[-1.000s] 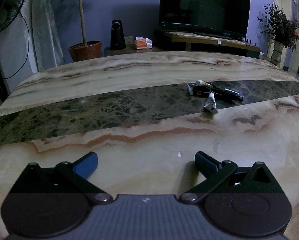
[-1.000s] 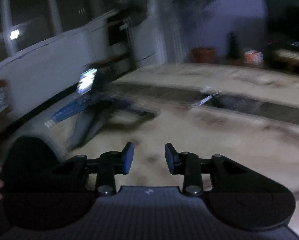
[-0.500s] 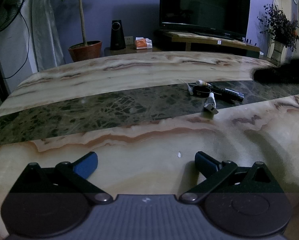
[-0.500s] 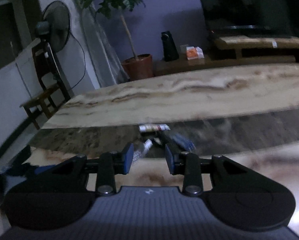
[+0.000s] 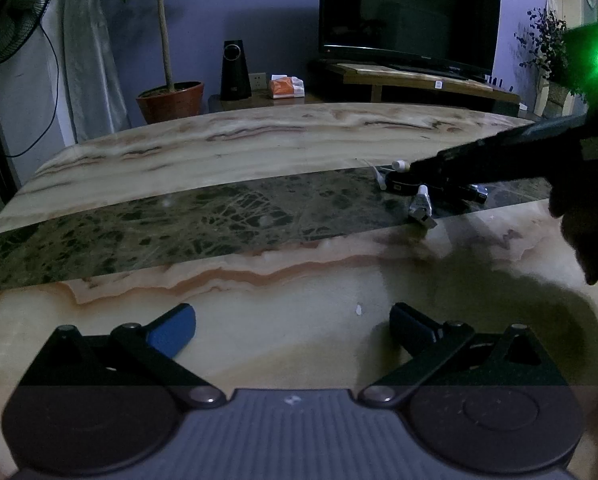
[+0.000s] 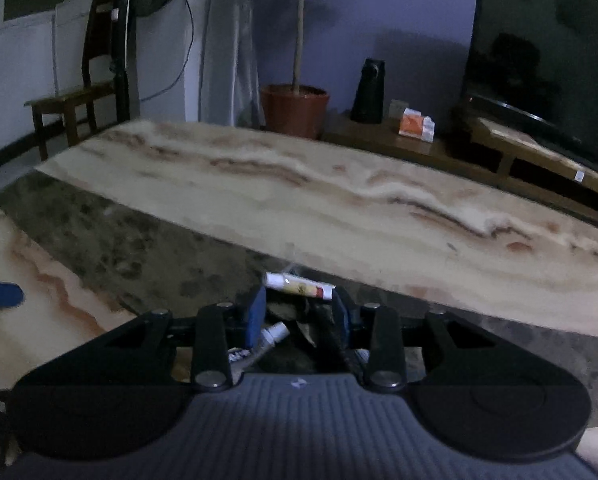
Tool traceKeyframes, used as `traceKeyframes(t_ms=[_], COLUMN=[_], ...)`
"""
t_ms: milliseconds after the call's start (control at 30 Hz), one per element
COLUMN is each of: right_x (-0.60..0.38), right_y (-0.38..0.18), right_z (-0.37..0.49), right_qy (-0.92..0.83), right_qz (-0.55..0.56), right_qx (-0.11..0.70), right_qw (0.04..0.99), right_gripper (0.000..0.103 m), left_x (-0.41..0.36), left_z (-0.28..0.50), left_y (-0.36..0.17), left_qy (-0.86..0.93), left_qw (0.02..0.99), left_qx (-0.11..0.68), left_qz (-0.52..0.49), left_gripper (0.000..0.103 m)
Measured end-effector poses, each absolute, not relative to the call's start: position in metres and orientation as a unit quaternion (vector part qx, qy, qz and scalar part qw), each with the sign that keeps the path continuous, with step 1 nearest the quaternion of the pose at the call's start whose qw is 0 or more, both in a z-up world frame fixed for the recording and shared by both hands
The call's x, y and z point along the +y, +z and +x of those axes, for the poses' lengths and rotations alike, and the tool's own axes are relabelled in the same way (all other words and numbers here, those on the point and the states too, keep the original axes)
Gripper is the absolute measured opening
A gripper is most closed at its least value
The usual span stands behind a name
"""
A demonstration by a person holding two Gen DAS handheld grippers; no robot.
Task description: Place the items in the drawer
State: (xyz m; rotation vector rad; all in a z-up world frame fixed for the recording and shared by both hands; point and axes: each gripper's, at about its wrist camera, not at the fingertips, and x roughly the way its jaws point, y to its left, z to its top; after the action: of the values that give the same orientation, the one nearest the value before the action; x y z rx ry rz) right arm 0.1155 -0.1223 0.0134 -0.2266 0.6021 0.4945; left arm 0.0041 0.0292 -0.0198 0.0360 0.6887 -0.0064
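Note:
A small pile of items lies on the dark band of the marble table (image 5: 259, 152): a small white-capped tube (image 5: 421, 208), a black item (image 5: 399, 183), and a white and orange tube (image 6: 299, 286). My right gripper (image 6: 299, 314) hovers low over this pile, open part way, with nothing pressed between its pads. The orange tube lies just past its tips, the small tube (image 6: 275, 334) under its left finger. In the left wrist view the right gripper (image 5: 499, 156) reaches in from the right. My left gripper (image 5: 293, 330) is wide open over bare marble. No drawer is in view.
Beyond the table stand a potted plant (image 5: 171, 100), a black speaker (image 5: 235, 70), a tissue pack (image 5: 285, 86) and a TV (image 5: 407, 12) on a low wooden stand. A fan (image 5: 7, 8) and a wooden chair (image 6: 75, 96) are at the left.
The right gripper swung across the room to the pile and came down over it, entering the left wrist view from the right. The left gripper has not moved.

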Motion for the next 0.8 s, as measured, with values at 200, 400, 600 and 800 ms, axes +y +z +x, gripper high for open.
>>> traceKeyframes(t_ms=[200,400,600,800], right_x=[-0.115,-0.102,-0.102,-0.108], right_y=[0.002,-0.003,-0.005,-0.007], right_z=[0.120,0.125,0.138,0.141], right_qy=[0.258,0.273,0.274,0.268], right_qz=[-0.141,-0.187,-0.172,-0.145], right_qx=[0.282,0.263,0.268,0.271], right_qw=[0.913,0.906,0.907,0.913], right_gripper=[0.043,0.045,0.045,0.048], left_x=[0.029,0.029,0.029,0.029], left_z=[0.004,0.004,0.004,0.004], left_y=[-0.020,-0.020,-0.020,-0.020], left_qy=[-0.003,-0.003,-0.003,-0.003], left_qw=[0.941,0.941,0.941,0.941], left_qx=[0.338,0.338,0.338,0.338], left_qz=[0.018,0.018,0.018,0.018], left_gripper=[0.103,0.103,0.103,0.103])
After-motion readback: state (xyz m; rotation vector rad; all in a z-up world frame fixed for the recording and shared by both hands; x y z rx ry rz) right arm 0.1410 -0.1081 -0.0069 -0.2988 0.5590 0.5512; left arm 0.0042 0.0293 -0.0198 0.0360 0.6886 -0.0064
